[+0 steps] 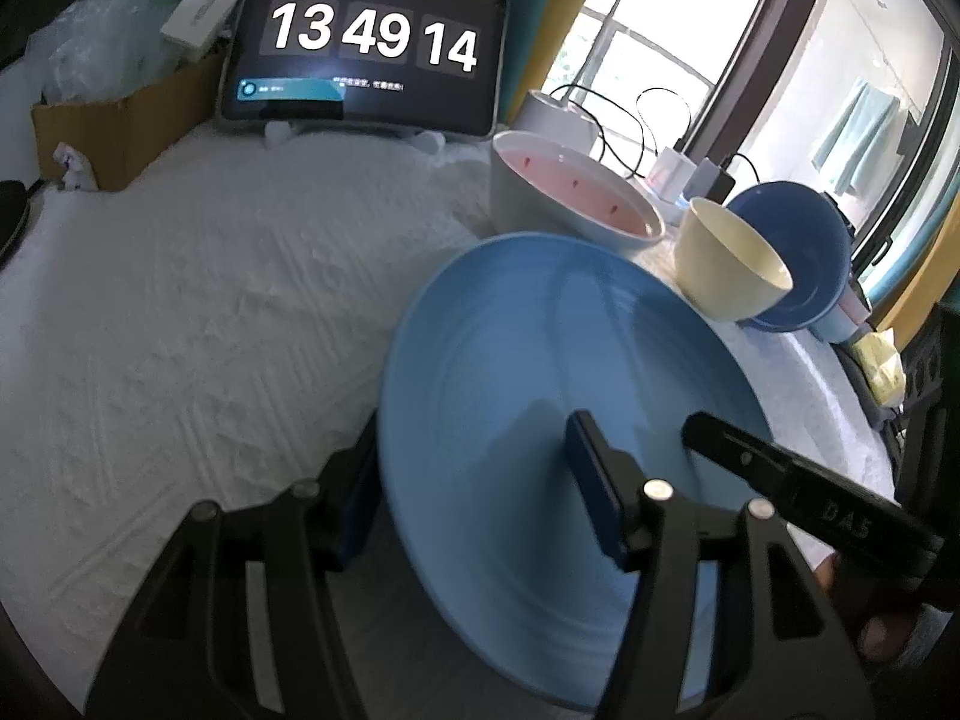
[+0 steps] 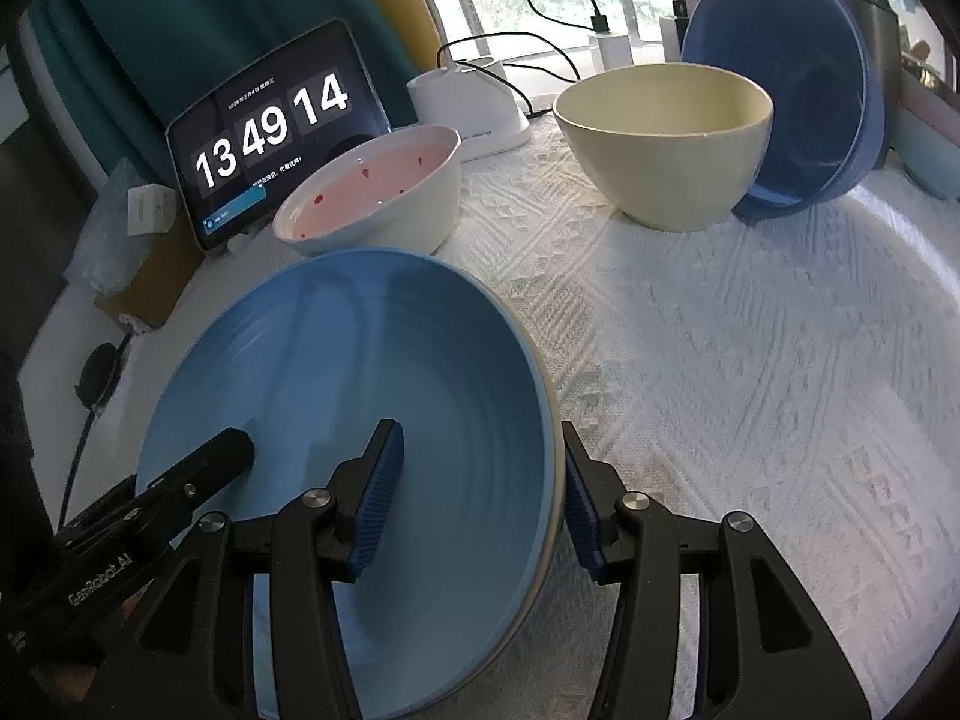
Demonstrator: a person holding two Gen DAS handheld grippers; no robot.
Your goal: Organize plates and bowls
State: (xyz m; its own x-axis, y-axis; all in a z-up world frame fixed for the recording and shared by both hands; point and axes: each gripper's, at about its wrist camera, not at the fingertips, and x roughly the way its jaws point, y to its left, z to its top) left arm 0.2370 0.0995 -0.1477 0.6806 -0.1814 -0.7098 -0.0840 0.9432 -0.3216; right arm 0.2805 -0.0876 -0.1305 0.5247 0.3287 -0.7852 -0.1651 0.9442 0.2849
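Both grippers straddle opposite edges of the light blue plate [image 1: 540,396], one finger inside the dish and one outside the rim. Left gripper [image 1: 474,498]: jaws apart, rim between them, outer pad hidden behind the plate edge, so I can't tell if it presses. Right gripper [image 2: 480,504]: jaws apart, inner pad clear of the rim with a visible gap, outer pad just beside the rim; no clamp seen.

Surface: table under a white textured cloth [image 2: 750,360]. Room: window [image 1: 630,48] at the far side, teal curtain [image 2: 198,18] behind the tablet [image 1: 366,48], which shows a clock reading 13 49 14. Cardboard box [image 1: 120,132] far left, white charger base [image 2: 468,114] with black cables at the far edge.

Count: 1 plate, 3 bowls.
- Plate: near centre of the table, face up, round, so no long axis. Whether it rests flat or is lifted, can't tell.
- Pink-lined white bowl [image 2: 378,192]: just beyond the plate, tipped, mouth toward the near left.
- Cream bowl [image 2: 666,138]: upright, far right.
- Dark blue bowl [image 2: 792,84]: on its edge, mouth facing left, leaning against the cream bowl.
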